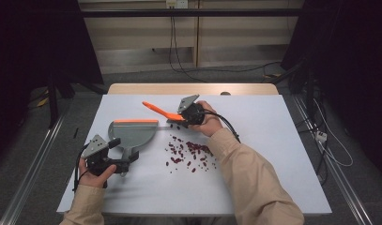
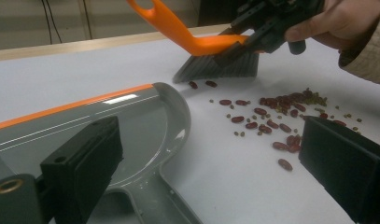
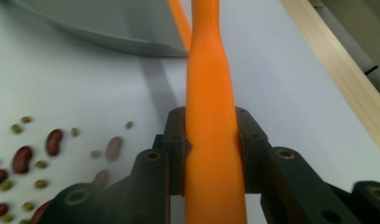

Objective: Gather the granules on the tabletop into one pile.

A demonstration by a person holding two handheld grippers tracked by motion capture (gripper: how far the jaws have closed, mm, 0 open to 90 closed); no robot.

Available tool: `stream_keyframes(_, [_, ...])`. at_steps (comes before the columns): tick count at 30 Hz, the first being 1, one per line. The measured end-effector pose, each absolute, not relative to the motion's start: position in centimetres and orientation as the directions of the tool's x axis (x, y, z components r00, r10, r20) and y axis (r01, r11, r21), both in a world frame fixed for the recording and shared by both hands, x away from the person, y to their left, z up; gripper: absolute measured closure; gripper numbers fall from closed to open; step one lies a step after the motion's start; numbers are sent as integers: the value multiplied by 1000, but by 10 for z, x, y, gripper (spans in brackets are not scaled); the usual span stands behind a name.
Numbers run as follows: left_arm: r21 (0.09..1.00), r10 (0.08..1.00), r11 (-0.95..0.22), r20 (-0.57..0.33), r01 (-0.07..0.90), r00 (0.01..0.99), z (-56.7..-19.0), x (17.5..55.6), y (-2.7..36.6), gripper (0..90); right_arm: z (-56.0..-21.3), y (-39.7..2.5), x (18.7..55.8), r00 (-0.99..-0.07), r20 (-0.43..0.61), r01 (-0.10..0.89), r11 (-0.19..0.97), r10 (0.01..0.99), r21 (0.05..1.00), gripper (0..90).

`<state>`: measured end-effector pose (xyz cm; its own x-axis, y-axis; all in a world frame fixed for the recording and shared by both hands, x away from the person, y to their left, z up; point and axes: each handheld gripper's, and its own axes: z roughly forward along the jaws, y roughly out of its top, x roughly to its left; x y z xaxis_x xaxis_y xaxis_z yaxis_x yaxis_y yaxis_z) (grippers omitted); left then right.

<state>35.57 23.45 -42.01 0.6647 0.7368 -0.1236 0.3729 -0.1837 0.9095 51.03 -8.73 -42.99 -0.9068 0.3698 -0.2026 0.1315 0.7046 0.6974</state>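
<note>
The right tool (image 3: 211, 154) is clamped on the one orange brush (image 3: 208, 116), whose handle slants up and away toward the far-left of the tabletop (image 1: 273, 140); the left gripper view adds its grey bristles resting on the surface. The left tool (image 1: 125, 161) stands apart, seemingly around the handle of the single grey dustpan (image 1: 132, 133), which opens away from the person. Red beans (image 1: 188, 152), too many to count, lie scattered just right of it.

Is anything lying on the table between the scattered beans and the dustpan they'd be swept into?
Nothing visible does. The strip of white table between the beans and the dustpan is bare. The brush, clamped in the right gripper, sits at the beans' far edge, not in their path.
</note>
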Motion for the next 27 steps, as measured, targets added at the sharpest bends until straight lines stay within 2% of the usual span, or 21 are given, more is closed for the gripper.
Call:
stream_keyframes(10, [911, 732, -192, -115, 366, 671, -419, 354, 231, 60, -426, -93, 478, -948, -189, 64, 736, 255, 674, 707])
stream_keyframes(27, [912, 732, -200, -105, 359, 674, -418, 353, 230, 60, -424, -98, 444, -964, -171, 35, 737, 203, 675, 706])
